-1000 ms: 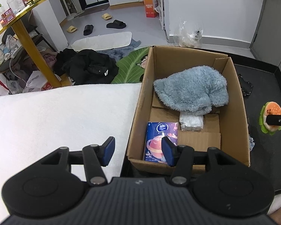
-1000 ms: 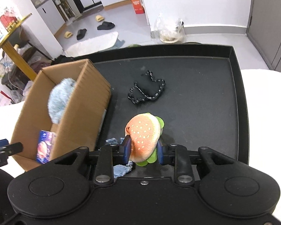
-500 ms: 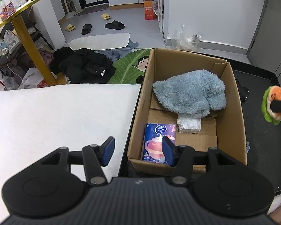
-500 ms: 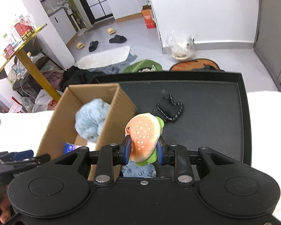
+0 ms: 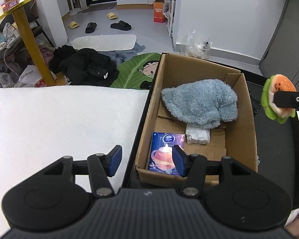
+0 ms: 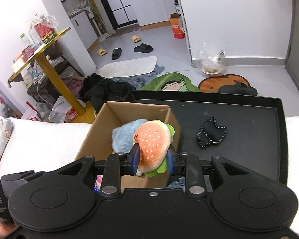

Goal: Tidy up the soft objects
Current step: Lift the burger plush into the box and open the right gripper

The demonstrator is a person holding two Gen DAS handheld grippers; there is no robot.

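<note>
Both wrist views look steeply down past their own gripper; both share the cardboard box (image 5: 199, 107) (image 6: 101, 135) ahead.

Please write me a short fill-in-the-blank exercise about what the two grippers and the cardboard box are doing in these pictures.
1. The right gripper is shut on a plush ____.
2. The fluffy blue cloth lies inside the ____ box.
3. The left gripper is open and holds ____.
4. The box stands on a ____ tray.

Missing words: burger; cardboard; nothing; black
</note>
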